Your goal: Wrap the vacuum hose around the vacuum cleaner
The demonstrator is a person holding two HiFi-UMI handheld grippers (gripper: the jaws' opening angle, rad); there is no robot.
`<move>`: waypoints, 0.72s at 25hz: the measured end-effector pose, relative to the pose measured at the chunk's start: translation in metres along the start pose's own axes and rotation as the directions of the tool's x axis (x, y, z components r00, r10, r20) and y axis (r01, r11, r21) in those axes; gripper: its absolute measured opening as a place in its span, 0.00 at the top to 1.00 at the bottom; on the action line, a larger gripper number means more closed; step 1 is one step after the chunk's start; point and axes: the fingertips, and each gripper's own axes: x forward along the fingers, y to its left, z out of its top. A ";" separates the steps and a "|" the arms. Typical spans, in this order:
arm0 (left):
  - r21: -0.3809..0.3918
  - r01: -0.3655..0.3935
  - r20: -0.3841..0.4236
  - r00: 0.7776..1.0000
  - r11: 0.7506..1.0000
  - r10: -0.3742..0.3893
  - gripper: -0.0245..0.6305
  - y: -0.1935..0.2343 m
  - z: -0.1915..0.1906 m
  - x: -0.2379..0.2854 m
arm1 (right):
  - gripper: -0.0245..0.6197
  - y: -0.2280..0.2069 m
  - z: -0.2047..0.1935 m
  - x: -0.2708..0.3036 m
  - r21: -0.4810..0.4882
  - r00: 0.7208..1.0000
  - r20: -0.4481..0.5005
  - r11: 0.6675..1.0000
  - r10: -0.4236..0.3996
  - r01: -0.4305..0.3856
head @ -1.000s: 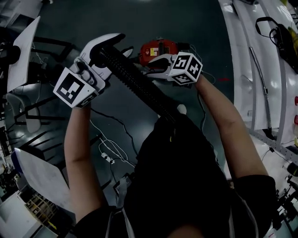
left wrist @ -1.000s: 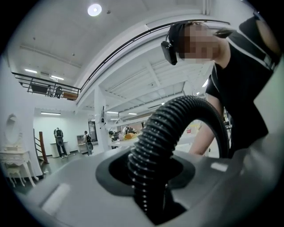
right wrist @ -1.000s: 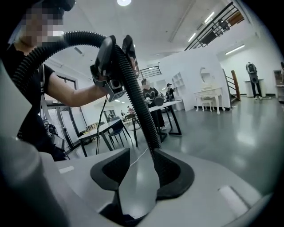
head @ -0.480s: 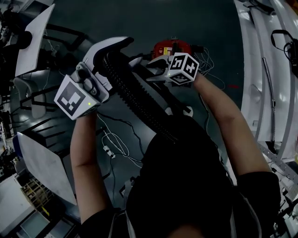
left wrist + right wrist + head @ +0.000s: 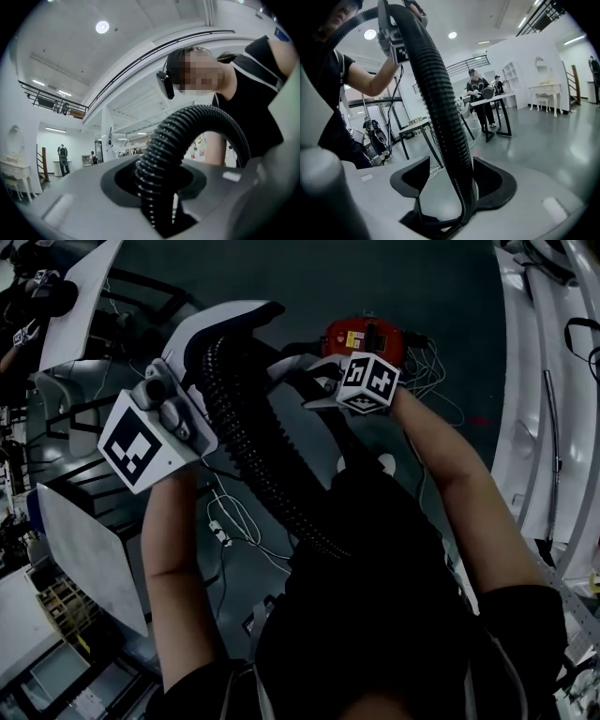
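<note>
Left gripper [image 5: 230,334] clamped on the black ribbed vacuum hose [image 5: 253,442]; right gripper [image 5: 298,382] spread around the same hose.
Left jaws pinched the hose at the top of its bend, and from that grip the hose ran in one arc down toward the person's dark-clad torso. Right jaws had just been opening: the pads stood apart and the hose passed between them, nearer one pad, unsqueezed. Red vacuum cleaner [image 5: 361,336] stood on the dark floor [image 5: 450,296] beyond both grippers, just past the right gripper's marker cube in the head view, with none of the hose seen wound around it. White cables [image 5: 230,526] lay loose on the floor beside the left forearm.
</note>
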 end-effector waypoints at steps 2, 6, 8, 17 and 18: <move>-0.001 -0.009 0.030 1.000 1.000 0.009 0.74 0.003 0.011 0.000 | 0.53 -0.005 -0.014 0.004 0.010 0.999 -0.038 1.000 -0.009 0.010; -0.005 -0.045 0.074 0.996 0.999 0.045 0.74 0.014 0.034 -0.004 | 0.52 -0.019 -0.049 0.010 0.101 0.994 -0.097 0.993 -0.042 0.052; -0.009 -0.066 0.091 0.994 0.998 0.066 0.74 0.021 0.043 -0.006 | 0.52 -0.026 -0.071 0.011 0.145 0.990 -0.130 0.986 -0.057 0.076; -0.022 -0.111 0.151 0.982 0.994 0.113 0.73 0.038 0.084 -0.007 | 0.51 -0.034 -0.124 0.016 0.223 0.975 -0.208 0.967 -0.074 0.121; -0.022 -0.113 0.152 0.982 0.993 0.115 0.73 0.038 0.086 -0.006 | 0.50 -0.034 -0.122 0.018 0.221 0.977 -0.203 0.968 -0.073 0.119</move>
